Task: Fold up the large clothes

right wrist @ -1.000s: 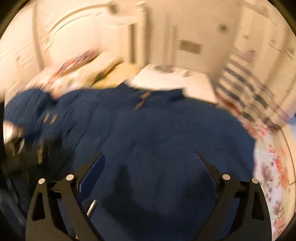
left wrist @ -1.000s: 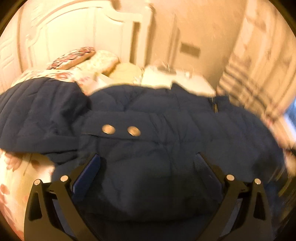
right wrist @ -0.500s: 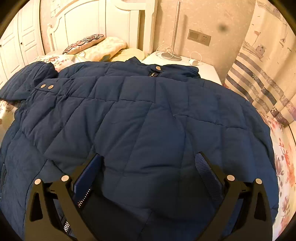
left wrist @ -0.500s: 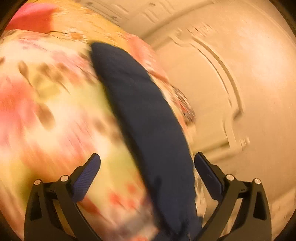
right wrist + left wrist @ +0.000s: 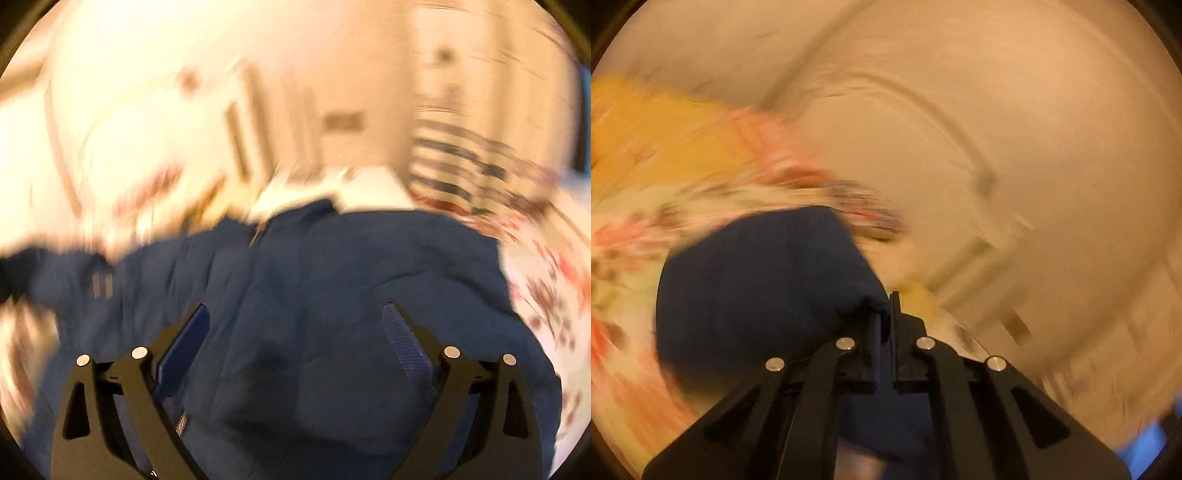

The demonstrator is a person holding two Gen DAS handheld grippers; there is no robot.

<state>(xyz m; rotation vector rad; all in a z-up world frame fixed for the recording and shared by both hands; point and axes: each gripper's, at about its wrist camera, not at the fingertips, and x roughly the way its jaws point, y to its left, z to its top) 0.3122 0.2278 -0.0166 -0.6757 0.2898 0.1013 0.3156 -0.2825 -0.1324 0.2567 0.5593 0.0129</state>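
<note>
Left wrist view: the left gripper point(image 5: 885, 314) is seen pressed together on a fold of the navy jacket point(image 5: 757, 284), prob. a sleeve end or an edge (blur hides which). The pinched cloth bulges to the left of the jaws and hangs above the floral bedspread point(image 5: 635, 229); a pale panelled surface fills the rest of the frame.

Right wrist view: the right gripper point(image 5: 295, 339) is held spread wide, its jaws closing slightly, w/ nothing pinched between them; only the jacket's quilted back lies below. The navy jacket point(image 5: 332, 280) is spread nearly flat across the bed, collar toward the white nightstand point(image 5: 369, 192), one sleeve stretched out at the left edge. A striped curtain point(image 5: 480, 155) is seen at the right.

Progress, as judged: early. No fold is seen laid yet; one side appears gripped for the first fold, and the other side and the final halving are left.
</note>
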